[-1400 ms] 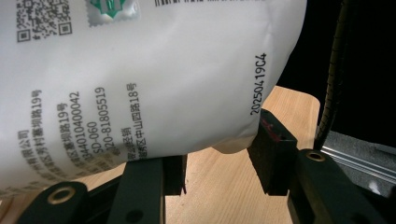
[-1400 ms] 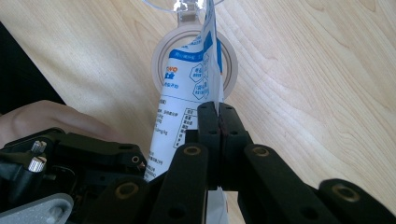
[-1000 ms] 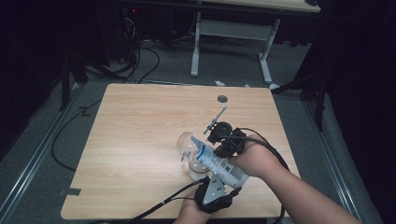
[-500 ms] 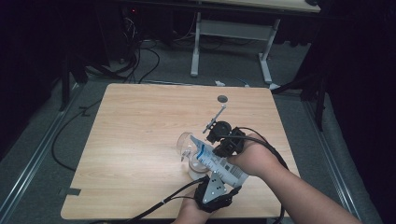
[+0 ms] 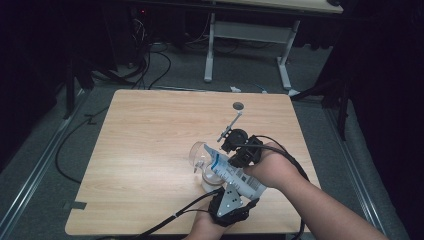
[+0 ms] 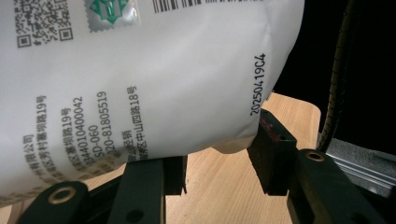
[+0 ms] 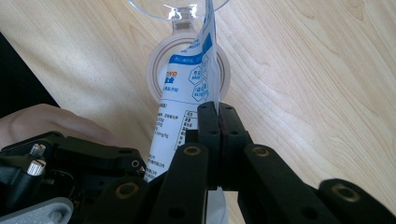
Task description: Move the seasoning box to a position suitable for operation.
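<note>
The right gripper (image 7: 218,122) has its jaws pinched tight on the edge of a white-and-blue pouch (image 7: 187,100), which hangs tilted over a clear lidded jar (image 5: 204,165) near the table's (image 5: 150,130) front edge. The left gripper (image 6: 217,175) stands apart beneath the pouch's bottom. With only 1 thin edge pinched, I'd worry the pouch slips or tips the jar.

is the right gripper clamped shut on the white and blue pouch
Yes, in the right gripper view the right gripper has its jaws pressed together on the edge of the pouch.
</note>
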